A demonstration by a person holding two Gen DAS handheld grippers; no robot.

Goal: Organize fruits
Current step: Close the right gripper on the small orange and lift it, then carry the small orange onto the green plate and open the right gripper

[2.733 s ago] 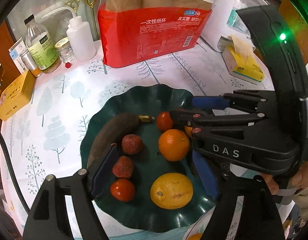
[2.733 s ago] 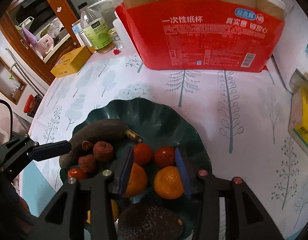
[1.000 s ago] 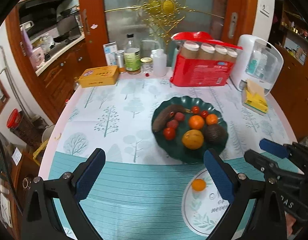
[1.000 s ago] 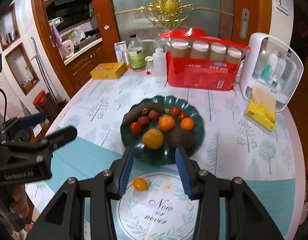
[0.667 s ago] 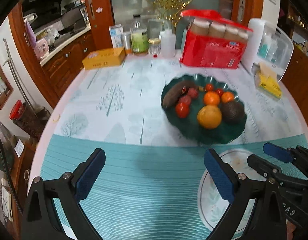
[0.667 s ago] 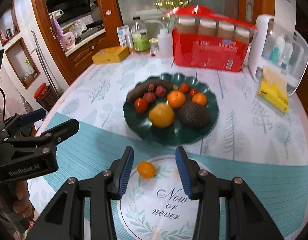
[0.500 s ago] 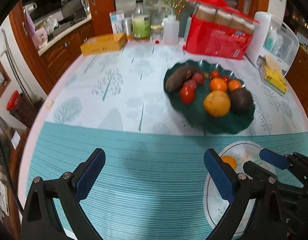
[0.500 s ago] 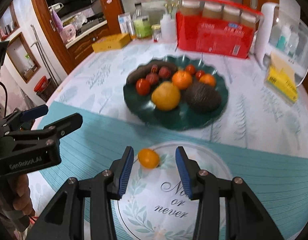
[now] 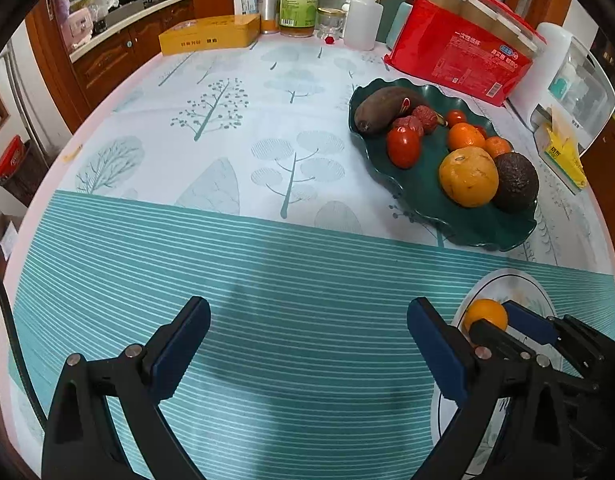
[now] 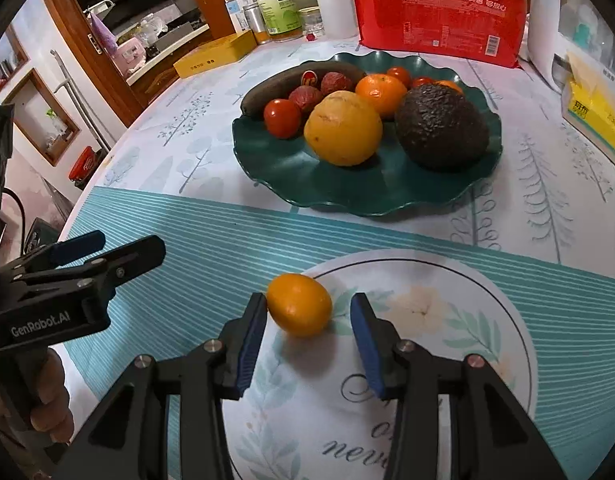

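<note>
A small orange fruit (image 10: pixel 299 305) lies on the left edge of a white flowered plate (image 10: pixel 447 312). My right gripper (image 10: pixel 307 338) is open with its fingers on either side of the fruit, the left pad close to it. The fruit also shows in the left wrist view (image 9: pixel 485 315) with the right gripper (image 9: pixel 507 330) around it. A dark green dish (image 10: pixel 347 192) beyond holds a large orange, an avocado (image 10: pixel 441 126), tomatoes, lychees, tangerines and a dark banana. My left gripper (image 9: pixel 307 354) is open and empty over the striped cloth.
A red pack of paper cups (image 10: pixel 439 12), bottles (image 10: pixel 277 8), a yellow box (image 10: pixel 215 54) and a yellow tissue pack (image 10: pixel 595 116) stand along the table's far side. The round table's edge (image 9: pixel 35 200) curves at the left.
Both grippers have dropped low towards the near part of the table. My right gripper has closed in on the small orange fruit, which now sits between its fingers.
</note>
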